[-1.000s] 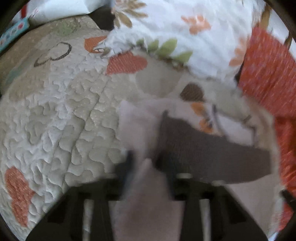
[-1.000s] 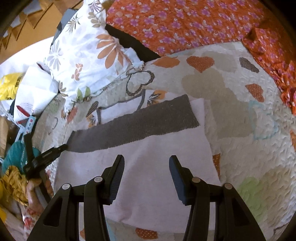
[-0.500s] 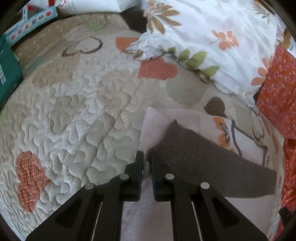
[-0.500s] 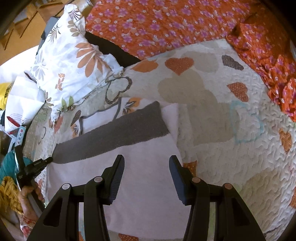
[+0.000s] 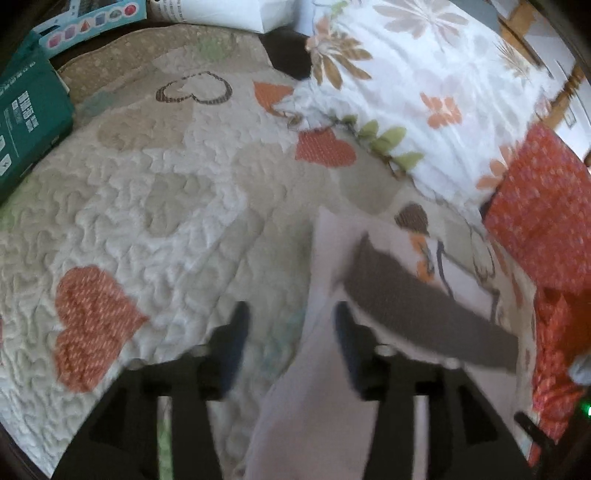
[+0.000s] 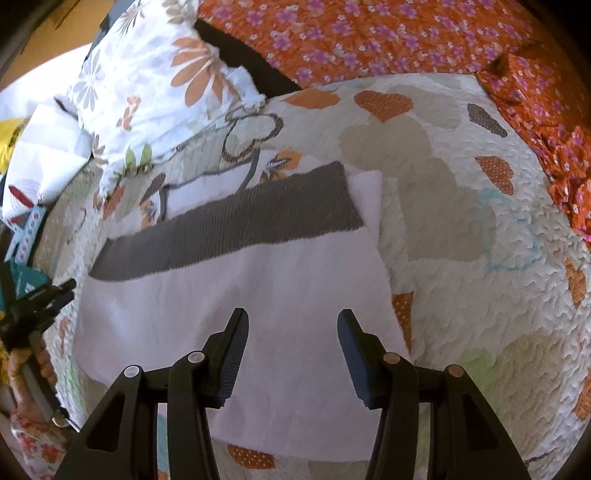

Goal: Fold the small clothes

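Quilted bedspread (image 6: pixel 461 229) patterned with hearts fills both views, with a floral pillow (image 6: pixel 147 85) at its far edge and an orange flowered cloth (image 6: pixel 369 33) behind. On it lies your work: a small white garment (image 6: pixel 280 295) with a grey ribbed band (image 6: pixel 229 229) across its upper part, spread flat near the middle of the quilt, a printed layer peeking out beyond the band.

Your left gripper (image 5: pixel 291 328) is opening, its jaws parting right at the garment's left edge; the white cloth (image 5: pixel 321 387) runs up between them, but the blurred pads no longer appear to press on it. Your right gripper (image 6: pixel 291 339) hovers over the near half of the garment with its jaws spread wide and nothing between them.

Expect this piece to handle as light, limp knit: it will drape, sag and crease wherever you lift it, and a single-point grab will likely drag the whole thing across the quilt. The white fabric looks thin and may slip from a shallow pinch. Your best holds are probably the corners and side edges, or the thicker grey band, taking both layers deeply between the pads. A teal box (image 5: pixel 26 122) sits well clear at the left.
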The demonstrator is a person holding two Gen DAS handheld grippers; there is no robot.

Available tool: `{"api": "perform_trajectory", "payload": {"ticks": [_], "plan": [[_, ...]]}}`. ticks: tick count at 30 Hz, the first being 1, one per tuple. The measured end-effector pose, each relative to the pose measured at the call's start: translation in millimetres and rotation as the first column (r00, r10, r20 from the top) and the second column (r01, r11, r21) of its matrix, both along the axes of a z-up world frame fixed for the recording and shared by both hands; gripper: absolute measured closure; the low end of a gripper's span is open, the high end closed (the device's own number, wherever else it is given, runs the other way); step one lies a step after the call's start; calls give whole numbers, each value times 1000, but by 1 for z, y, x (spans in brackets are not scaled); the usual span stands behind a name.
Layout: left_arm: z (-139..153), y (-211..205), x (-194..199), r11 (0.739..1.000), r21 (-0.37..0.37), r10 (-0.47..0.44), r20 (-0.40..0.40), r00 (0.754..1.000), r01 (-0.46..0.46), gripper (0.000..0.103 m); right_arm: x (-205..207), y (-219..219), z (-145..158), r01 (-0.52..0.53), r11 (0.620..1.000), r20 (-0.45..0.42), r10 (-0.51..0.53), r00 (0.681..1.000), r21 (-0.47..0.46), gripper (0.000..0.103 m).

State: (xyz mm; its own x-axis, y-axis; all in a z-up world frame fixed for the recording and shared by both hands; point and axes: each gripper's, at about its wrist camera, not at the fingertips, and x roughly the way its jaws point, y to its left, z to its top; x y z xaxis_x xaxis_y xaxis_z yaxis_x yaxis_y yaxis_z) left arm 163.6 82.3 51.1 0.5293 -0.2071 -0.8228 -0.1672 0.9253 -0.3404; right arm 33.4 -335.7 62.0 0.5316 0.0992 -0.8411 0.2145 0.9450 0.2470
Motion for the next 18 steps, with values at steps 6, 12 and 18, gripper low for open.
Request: {"api": "perform_trajectory", "payload": {"ticks": [6, 12, 18], "plan": [[-23, -11, -37, 980, 123, -148, -93, 985, 159, 45, -8, 26, -15, -52, 998, -46, 51, 998, -32, 48], [-23, 25, -60, 992, 123, 2, -107, 994, 11, 62, -9, 53, -46, -99, 988, -148, 81, 986, -122, 47], [18, 43, -100, 998, 49, 48, 11, 999, -49, 59, -35, 71, -49, -63, 982, -97, 46, 994, -181, 40]]}}
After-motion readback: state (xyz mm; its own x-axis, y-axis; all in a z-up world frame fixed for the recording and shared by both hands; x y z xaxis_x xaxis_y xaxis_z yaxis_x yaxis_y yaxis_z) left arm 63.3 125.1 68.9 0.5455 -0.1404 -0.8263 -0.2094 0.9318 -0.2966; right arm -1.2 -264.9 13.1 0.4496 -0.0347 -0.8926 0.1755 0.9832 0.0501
